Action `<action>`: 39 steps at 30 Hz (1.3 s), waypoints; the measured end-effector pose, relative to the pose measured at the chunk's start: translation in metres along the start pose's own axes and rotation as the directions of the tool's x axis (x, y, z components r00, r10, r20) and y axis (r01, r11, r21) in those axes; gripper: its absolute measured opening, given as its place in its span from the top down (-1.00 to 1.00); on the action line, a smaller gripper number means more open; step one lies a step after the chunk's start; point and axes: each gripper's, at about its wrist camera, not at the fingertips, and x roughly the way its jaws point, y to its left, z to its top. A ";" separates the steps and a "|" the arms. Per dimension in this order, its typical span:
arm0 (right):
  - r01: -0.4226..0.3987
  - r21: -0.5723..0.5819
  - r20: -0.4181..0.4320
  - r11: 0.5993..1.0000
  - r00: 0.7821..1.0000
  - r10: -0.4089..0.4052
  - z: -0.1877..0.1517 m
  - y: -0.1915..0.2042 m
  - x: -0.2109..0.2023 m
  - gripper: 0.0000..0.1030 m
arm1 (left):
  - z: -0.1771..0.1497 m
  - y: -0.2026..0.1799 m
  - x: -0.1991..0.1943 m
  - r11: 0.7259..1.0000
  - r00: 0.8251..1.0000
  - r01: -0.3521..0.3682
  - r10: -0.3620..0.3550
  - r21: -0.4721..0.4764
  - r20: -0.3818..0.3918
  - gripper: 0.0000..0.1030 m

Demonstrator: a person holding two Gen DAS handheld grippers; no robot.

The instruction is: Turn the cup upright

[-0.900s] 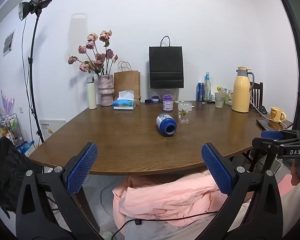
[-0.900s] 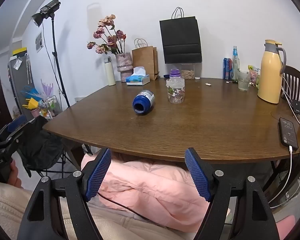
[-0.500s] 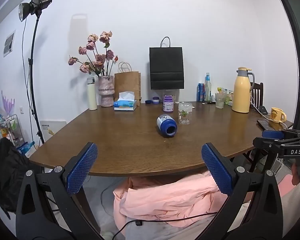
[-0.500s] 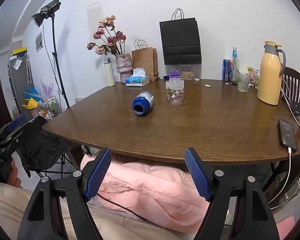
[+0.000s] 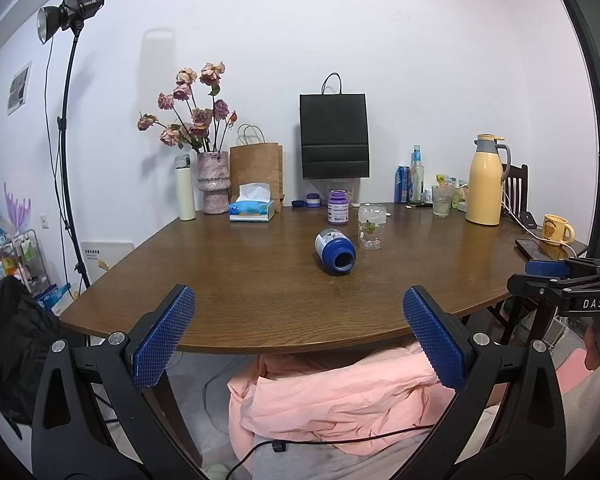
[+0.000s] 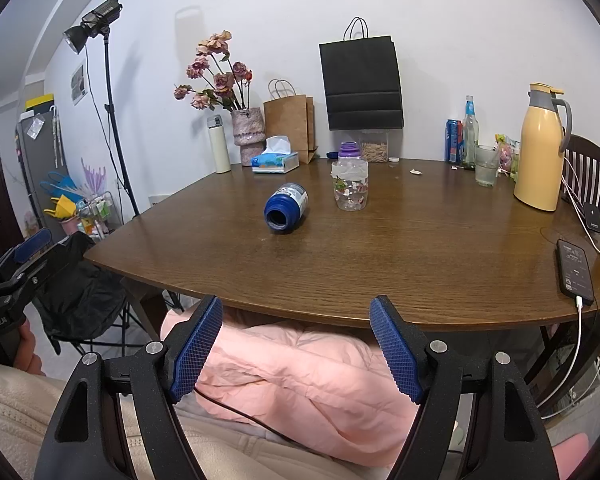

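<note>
The blue cup (image 5: 335, 254) sits slightly lower and nearer in the left wrist view, and a touch lower and further left (image 6: 286, 207) in the right wrist view, suggesting small camera shifts.

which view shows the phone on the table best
The right wrist view: the phone lies whole near the table edge, screen and cable visible. The left wrist view catches only a dark sliver of it at the far right, beside the yellow mug.
</note>
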 end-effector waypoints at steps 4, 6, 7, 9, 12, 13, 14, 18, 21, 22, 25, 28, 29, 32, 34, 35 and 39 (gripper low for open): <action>0.001 0.001 0.000 1.000 1.000 -0.001 0.000 0.000 0.000 -0.57 | 0.000 0.000 0.000 1.000 1.000 0.001 -0.001 0.001 0.000 -1.00; 0.000 0.001 0.000 1.000 1.000 0.000 0.000 0.000 0.001 -0.57 | 0.000 0.000 0.000 1.000 1.000 -0.001 0.001 0.001 0.001 -1.00; 0.000 0.002 -0.001 1.000 1.000 0.000 0.000 0.000 0.000 -0.57 | 0.000 0.000 0.000 1.000 1.000 -0.002 0.002 0.001 0.001 -1.00; -0.001 0.002 0.000 1.000 1.000 0.001 0.000 0.000 0.001 -0.57 | 0.004 0.002 0.001 1.000 1.000 -0.002 0.002 0.000 -0.001 -1.00; 0.000 0.003 -0.002 1.000 1.000 0.000 0.000 0.000 0.000 -0.57 | 0.000 0.003 0.003 1.000 1.000 -0.002 0.002 0.000 0.000 -1.00; 0.000 0.003 -0.001 1.000 1.000 0.000 0.000 0.000 0.000 -0.57 | 0.000 0.003 0.003 1.000 1.000 -0.001 0.001 0.000 -0.001 -1.00; -0.001 0.003 -0.001 1.000 1.000 0.001 0.001 -0.001 0.000 -0.57 | 0.000 0.003 0.003 1.000 1.000 -0.001 0.001 0.000 0.000 -1.00; 0.000 0.003 -0.001 1.000 1.000 0.001 0.001 -0.001 0.000 -0.57 | 0.000 0.003 0.003 1.000 1.000 -0.002 0.002 0.000 0.000 -1.00; 0.000 0.003 -0.001 1.000 1.000 0.000 0.000 -0.001 0.000 -0.57 | 0.000 0.002 0.002 1.000 1.000 -0.005 0.005 -0.001 0.003 -1.00; -0.001 0.003 -0.002 1.000 1.000 0.001 0.000 -0.001 0.000 -0.57 | -0.002 0.002 0.000 1.000 1.000 -0.005 0.005 0.000 0.004 -1.00; -0.001 0.003 -0.001 1.000 1.000 0.001 0.000 -0.001 0.000 -0.57 | -0.003 0.002 0.000 1.000 1.000 -0.006 0.006 0.000 0.004 -1.00; -0.001 0.003 -0.002 1.000 1.000 0.001 0.000 -0.001 0.000 -0.57 | -0.003 0.001 0.000 1.000 1.000 -0.006 0.006 0.000 0.004 -1.00; -0.001 0.003 -0.002 1.000 1.000 0.001 0.000 -0.001 0.000 -0.57 | -0.003 0.001 0.000 1.000 1.000 -0.006 0.006 0.000 0.004 -1.00; -0.001 0.003 -0.002 1.000 1.000 0.001 0.000 -0.001 0.000 -0.57 | -0.003 0.001 0.000 1.000 1.000 -0.006 0.006 0.000 0.004 -1.00; -0.001 0.003 -0.002 1.000 1.000 0.001 0.000 -0.001 0.000 -0.57 | -0.003 0.001 0.000 1.000 1.000 -0.006 0.006 0.000 0.004 -1.00; -0.001 0.003 -0.002 1.000 1.000 0.001 0.000 -0.001 0.000 -0.57 | -0.003 0.001 0.000 1.000 1.000 -0.006 0.006 0.000 0.004 -1.00; -0.001 0.004 -0.002 1.000 1.000 0.001 0.000 -0.001 0.000 -0.57 | -0.003 0.001 0.000 1.000 1.000 -0.006 0.006 0.000 0.005 -1.00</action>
